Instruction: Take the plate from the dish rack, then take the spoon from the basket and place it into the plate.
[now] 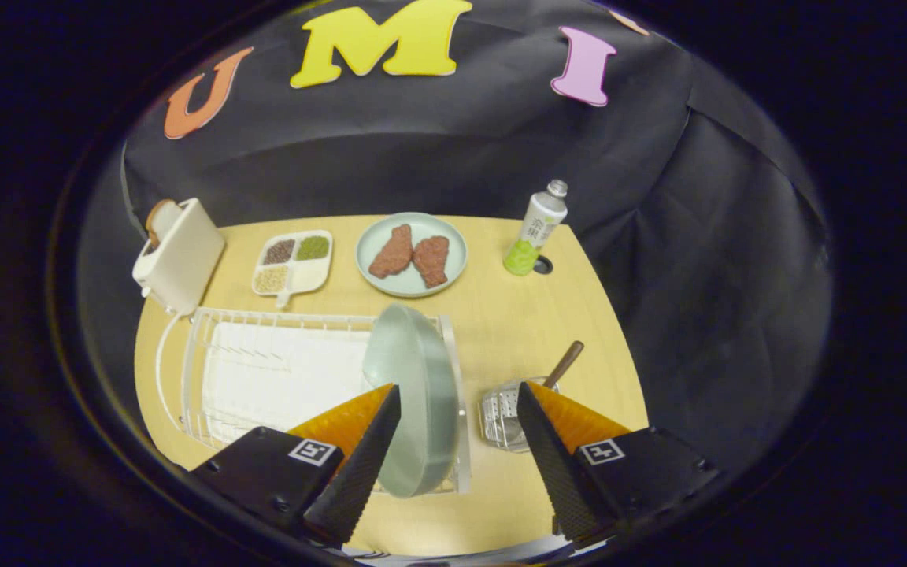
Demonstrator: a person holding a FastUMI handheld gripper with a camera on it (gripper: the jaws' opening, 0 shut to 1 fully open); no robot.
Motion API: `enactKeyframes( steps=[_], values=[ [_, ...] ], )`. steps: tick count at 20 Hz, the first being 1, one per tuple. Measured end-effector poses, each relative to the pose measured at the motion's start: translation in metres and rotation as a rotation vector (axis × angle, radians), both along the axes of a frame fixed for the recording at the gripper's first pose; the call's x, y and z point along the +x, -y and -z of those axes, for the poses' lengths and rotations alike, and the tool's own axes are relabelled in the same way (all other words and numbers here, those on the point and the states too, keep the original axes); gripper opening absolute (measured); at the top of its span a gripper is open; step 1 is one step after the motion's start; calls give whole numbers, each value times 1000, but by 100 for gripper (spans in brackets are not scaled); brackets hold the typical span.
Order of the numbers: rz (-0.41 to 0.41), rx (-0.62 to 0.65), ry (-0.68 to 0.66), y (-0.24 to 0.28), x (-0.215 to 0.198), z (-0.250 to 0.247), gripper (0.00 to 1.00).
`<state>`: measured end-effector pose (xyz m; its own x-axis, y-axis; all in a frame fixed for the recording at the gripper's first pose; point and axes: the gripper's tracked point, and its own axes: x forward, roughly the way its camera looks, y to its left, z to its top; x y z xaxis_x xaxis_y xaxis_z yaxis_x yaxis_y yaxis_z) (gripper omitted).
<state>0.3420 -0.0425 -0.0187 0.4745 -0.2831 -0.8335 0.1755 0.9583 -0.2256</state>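
Fingers (457, 429) spread wide, holding nothing, hovering over the near edge of the tabletop (501, 323). Each finger block carries a small square black-and-white marker. Plate (416, 394) stands on edge in the right end of the white wire dish rack (264, 370), its lower rim between the fingers, close by the left one; can't tell if they touch. Basket (503, 413), perforated metal, sits right of the rack, just ahead of the right finger, with the spoon (564, 363) handle sticking up out of it. Beyond: toaster (178, 252), four-part tray (294, 261) of grains, round dish (412, 253) with two brown pieces, bottle (535, 228); label text too small to read.
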Motion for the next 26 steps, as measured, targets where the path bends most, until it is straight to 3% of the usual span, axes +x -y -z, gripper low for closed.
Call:
enactKeyframes(
  steps=[2,5,9,14,17,22,26],
  values=[
    [0,-10,-17,2,4,3,85],
    [42,-47,-57,3,0,5,55],
    [100,-121,-115,-3,-3,6,24],
    [126,-266,-118,-15,-7,2,19],
    [138,-335,-84,-28,-11,-2,14],
    [180,-457,2,-35,-14,-25,13],
    [204,-462,65,-36,-26,-41,13]
  ],
)
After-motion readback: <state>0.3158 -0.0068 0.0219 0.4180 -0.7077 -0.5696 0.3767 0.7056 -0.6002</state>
